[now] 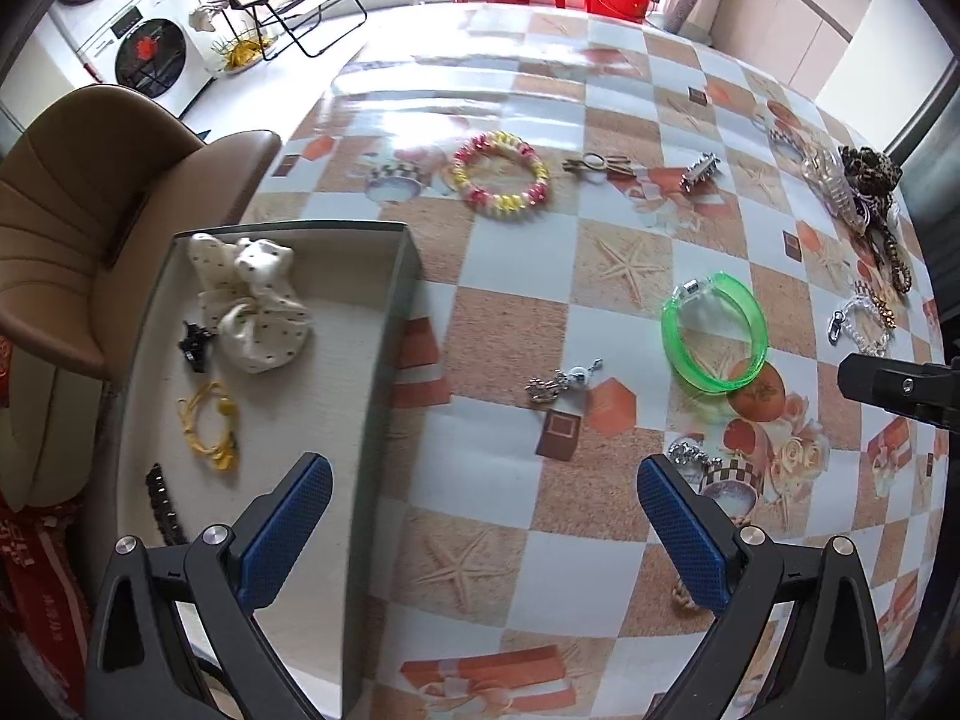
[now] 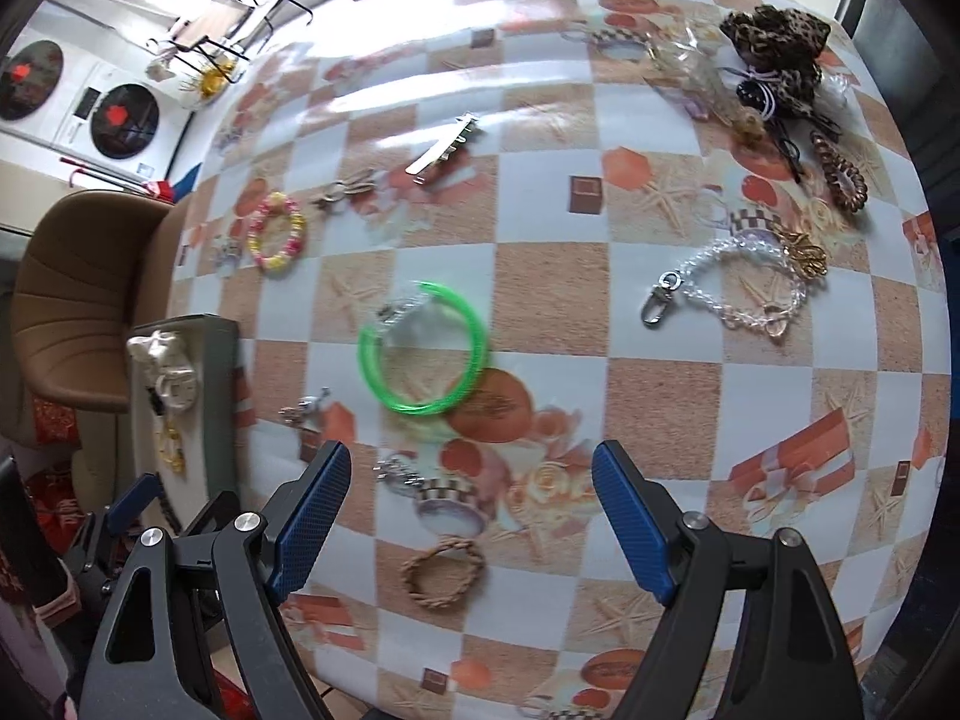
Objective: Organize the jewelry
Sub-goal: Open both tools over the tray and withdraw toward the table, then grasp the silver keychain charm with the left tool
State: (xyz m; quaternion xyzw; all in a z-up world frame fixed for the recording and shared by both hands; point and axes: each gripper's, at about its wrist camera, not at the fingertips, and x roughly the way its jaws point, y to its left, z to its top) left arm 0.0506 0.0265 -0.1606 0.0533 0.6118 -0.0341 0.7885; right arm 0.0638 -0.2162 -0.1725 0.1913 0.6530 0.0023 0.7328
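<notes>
Four pieces are already placed in the box (image 1: 384,324); many, like the green bangle (image 1: 714,336), are left on the worktop (image 1: 510,540). Fingers of both the left gripper (image 1: 483,531) and the right gripper (image 2: 471,516) are released and nothing is held.

The tablecloth (image 1: 510,312) is checked white and sandy tan, with orange shells and pale starfish. A neon-green bangle (image 1: 714,336) glows on it — beside a pink-and-yellow bracelet (image 1: 501,174). Leopard-print scrunchie (image 2: 777,60), cream pouch (image 1: 252,300) with dark dots, blue pads (image 1: 288,534).
</notes>
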